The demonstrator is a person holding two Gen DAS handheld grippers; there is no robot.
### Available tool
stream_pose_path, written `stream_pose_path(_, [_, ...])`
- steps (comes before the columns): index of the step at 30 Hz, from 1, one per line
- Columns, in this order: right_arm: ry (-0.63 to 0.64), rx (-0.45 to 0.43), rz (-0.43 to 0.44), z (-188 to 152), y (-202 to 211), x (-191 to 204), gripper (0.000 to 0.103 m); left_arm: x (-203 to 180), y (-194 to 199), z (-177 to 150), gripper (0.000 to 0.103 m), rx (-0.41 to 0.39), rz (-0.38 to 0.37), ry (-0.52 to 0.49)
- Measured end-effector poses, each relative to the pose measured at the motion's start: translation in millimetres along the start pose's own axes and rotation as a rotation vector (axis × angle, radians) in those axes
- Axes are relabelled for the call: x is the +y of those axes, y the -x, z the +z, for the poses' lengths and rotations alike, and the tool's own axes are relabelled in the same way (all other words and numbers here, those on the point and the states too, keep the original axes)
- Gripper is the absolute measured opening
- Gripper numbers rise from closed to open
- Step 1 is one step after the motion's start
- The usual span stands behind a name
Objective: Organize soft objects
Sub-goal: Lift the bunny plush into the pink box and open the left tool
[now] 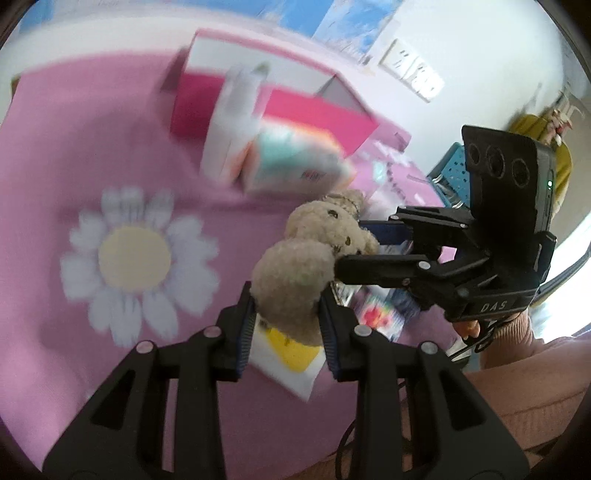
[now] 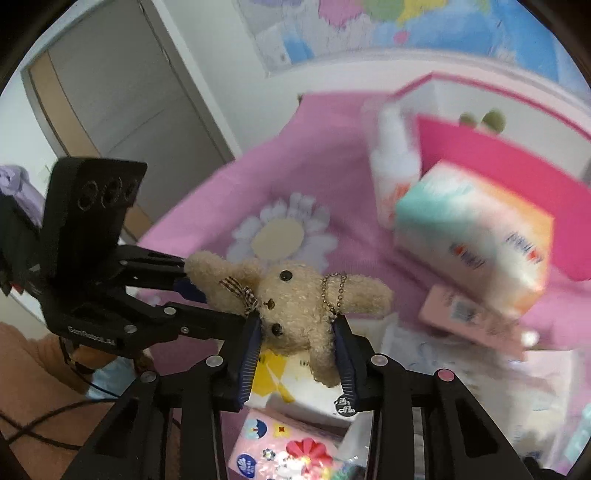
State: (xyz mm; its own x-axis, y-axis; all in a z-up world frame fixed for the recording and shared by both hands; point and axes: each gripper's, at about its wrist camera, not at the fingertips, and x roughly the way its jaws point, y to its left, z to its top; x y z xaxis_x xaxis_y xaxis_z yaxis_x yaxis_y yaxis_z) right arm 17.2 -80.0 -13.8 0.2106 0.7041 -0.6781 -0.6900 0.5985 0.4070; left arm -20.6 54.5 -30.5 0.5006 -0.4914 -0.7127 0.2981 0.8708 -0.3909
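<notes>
A pale wall rises behind a surface spread with a pink cloth that bears a large white daisy; a colourful map poster hangs on that wall, its lower edge just above the far side of the surface. A grey door with a wooden frame stands to the left in the right wrist view; in the left wrist view a white panel of switches sits on the wall, and bright daylight comes in at the right edge.

beige plush bear, seemingly checked bow
</notes>
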Motion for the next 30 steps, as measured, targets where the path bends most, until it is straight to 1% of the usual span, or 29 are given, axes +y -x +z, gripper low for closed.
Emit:
stream_pose_path(2, [-0.014,-0.049,0.005,5.4,17.7,-4.2,0.037,-12.4,7.1,16.0,0.034,-0.040,0.001,-0.049])
stream_pose_path(4, [-0.012,-0.103,-0.010,12.0,35.3,-5.8,0.037,-24.3,11.5,34.6,0.035,-0.069,0.007,-0.098])
stream_pose_path(6, [-0.017,-0.158,-0.032,20.4,54.0,-10.5,0.037,-32.5,11.5,53.8,0.035,-0.084,0.007,-0.131])
stream_pose_path(9, [-0.032,-0.219,-0.065,32.4,74.8,-22.2,0.037,-45.5,7.2,86.4,0.035,-0.110,0.031,-0.187])
stream_pose_path(11, [-0.051,-0.255,-0.089,42.4,85.6,-34.3,0.037,-50.9,1.9,106.1,0.035,-0.119,0.045,-0.216])
stream_pose_path(13, [-0.075,-0.281,-0.108,52.3,93.8,-47.6,0.037,-55.8,-10.3,130.8,0.035,-0.114,0.050,-0.221])
stream_pose_path(15, [-0.090,-0.301,-0.137,63.3,99.8,-61.6,0.037,-60.4,-19.3,147.5,0.035,-0.108,0.067,-0.228])
stream_pose_path(19, [-0.135,-0.310,-0.160,82.6,98.0,-90.0,0.037,-57.4,-41.9,175.4,0.035,-0.072,0.103,-0.210])
stream_pose_path(21, [-0.153,-0.298,-0.171,92.0,88.0,-102.5,0.037,-52.7,-55.4,185.5,0.035,-0.045,0.127,-0.196])
stream_pose_path(25, [-0.190,-0.263,-0.182,102.5,70.1,-126.9,0.037,-41.8,-77.7,198.1,0.036,0.010,0.176,-0.164])
stream_pose_path(28, [-0.216,-0.233,-0.186,107.2,54.4,-142.3,0.037,-35.8,-89.4,203.5,0.036,0.039,0.212,-0.143])
stream_pose_path(30, [-0.231,-0.215,-0.189,109.8,45.8,-150.9,0.039,-31.9,-94.3,206.3,0.036,0.044,0.244,-0.131])
